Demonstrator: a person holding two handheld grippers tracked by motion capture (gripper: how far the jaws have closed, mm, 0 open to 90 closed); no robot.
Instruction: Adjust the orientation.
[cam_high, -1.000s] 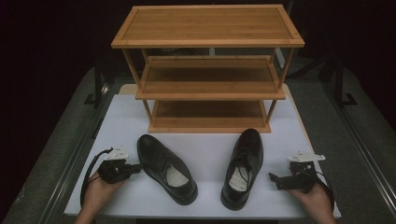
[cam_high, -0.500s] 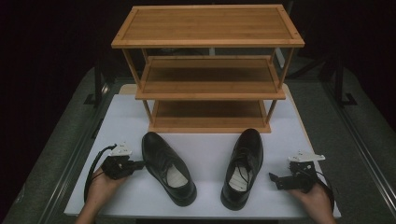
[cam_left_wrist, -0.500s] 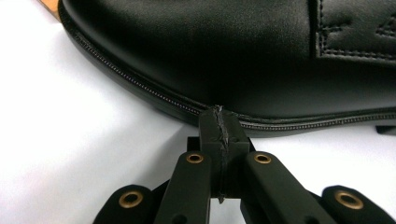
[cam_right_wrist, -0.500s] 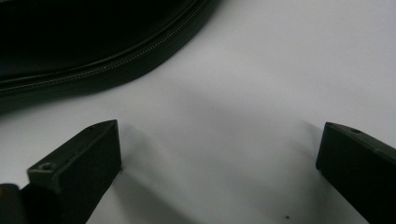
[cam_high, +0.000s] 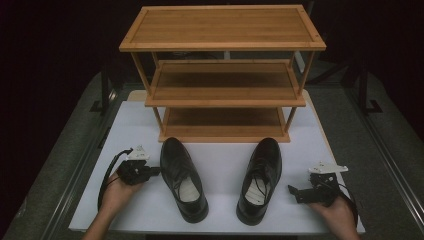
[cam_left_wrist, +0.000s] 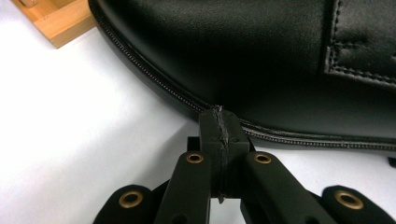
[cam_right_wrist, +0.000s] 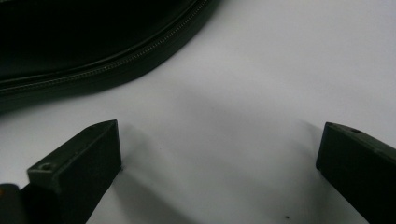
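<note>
On the white mat in front of the wooden rack (cam_high: 222, 90), the left shoe (cam_high: 183, 177) has been nudged toward the middle over the last second. The left gripper (cam_left_wrist: 219, 128), jaws pressed together and empty, has slid in against the shoe's sole edge. The right shoe (cam_high: 260, 177) hasn't moved, and the right gripper (cam_high: 295, 191) waits just beside it, jaws spread. Judging by this, the pair is being lined up before shelving.

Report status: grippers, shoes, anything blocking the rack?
Left gripper shut, empty, tips at the left shoe welt. Right gripper open, empty, beside the right shoe. Both shoes on the white board, toes toward the rack; nothing between.
</note>
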